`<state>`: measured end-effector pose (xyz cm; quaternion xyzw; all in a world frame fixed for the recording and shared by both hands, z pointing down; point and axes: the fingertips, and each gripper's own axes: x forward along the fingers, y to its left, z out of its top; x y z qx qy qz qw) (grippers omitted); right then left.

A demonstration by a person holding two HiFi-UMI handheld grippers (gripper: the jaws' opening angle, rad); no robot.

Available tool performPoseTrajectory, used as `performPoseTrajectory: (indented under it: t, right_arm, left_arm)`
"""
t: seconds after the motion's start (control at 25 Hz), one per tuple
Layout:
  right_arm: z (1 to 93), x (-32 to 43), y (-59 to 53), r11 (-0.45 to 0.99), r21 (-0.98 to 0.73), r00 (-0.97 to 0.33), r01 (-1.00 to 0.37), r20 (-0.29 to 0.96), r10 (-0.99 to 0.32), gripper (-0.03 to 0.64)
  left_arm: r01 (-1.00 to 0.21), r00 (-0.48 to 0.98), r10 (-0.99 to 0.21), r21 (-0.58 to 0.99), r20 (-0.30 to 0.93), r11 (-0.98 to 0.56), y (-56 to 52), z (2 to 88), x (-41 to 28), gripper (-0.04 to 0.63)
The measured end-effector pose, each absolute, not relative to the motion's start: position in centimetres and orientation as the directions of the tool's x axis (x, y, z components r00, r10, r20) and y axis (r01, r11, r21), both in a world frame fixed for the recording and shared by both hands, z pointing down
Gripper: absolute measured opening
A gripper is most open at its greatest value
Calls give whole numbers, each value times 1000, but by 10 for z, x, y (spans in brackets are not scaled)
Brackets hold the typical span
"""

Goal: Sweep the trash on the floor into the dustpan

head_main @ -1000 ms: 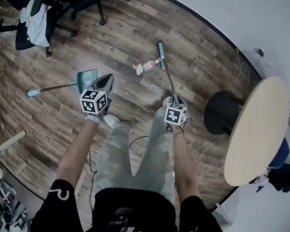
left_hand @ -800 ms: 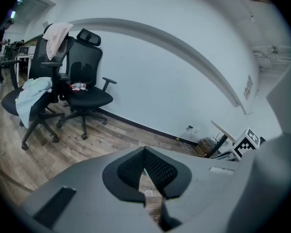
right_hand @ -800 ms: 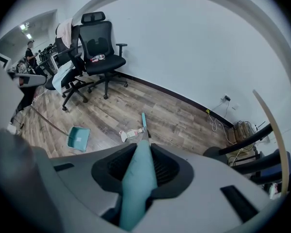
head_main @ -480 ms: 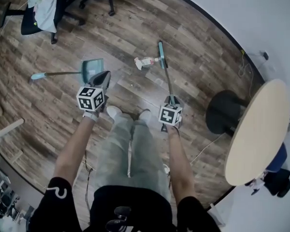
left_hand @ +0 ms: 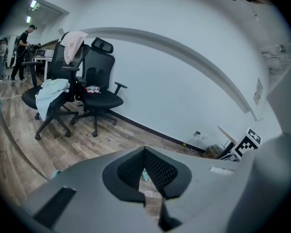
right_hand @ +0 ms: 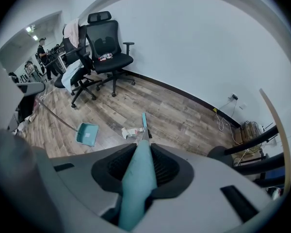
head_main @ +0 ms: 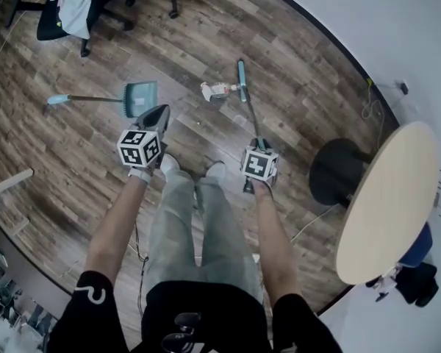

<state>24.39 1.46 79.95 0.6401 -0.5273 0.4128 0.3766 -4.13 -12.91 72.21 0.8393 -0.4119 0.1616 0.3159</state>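
Note:
A teal dustpan [head_main: 141, 96] lies on the wooden floor, its long handle pointing left. To its right lies a crumpled piece of trash [head_main: 214, 90]. The teal broom head [head_main: 242, 72] rests just right of the trash. Its thin handle runs back to my right gripper [head_main: 258, 144], which is shut on it. In the right gripper view the broom handle [right_hand: 138, 178] sits between the pads, with the trash [right_hand: 131, 131] and dustpan [right_hand: 87, 133] beyond. My left gripper [head_main: 159, 111] hangs just right of and below the dustpan in the picture. It is shut and holds nothing [left_hand: 145, 152].
Black office chairs [head_main: 73, 13] draped with clothes stand at the far left. A round wooden table [head_main: 386, 197] and a black round base [head_main: 338, 171] are at the right. Cables [head_main: 367, 94] trail along the white wall. The person's feet [head_main: 191, 169] stand between the grippers.
The person has stepped forward and brought the feet together. Both grippers have come nearer the dustpan and the trash. The broom head stays beside the trash.

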Motion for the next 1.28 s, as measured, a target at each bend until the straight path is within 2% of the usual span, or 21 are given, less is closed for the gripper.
performPoseTrajectory:
  t: [0.36, 0.68, 0.88, 1.28]
  right_arm:
    - [796, 206, 16, -186, 23, 90, -982, 929, -360, 83]
    - [796, 124, 14, -228, -8, 71, -974, 939, -336, 83]
    - [797, 81, 10, -198, 37, 99, -979, 943, -316, 84]
    - [799, 32, -12, -100, 84, 112, -991, 941, -320, 84]
  left_arm:
    - [-786, 618, -593, 406, 516, -466, -122, 724, -84, -6]
    - [-789, 614, -591, 416, 523, -453, -118, 732, -183, -6]
    - [-804, 595, -598, 407, 537, -434, -120, 737, -241, -6]
    - [-821, 568, -633, 419, 526, -388, -124, 738, -300, -6]
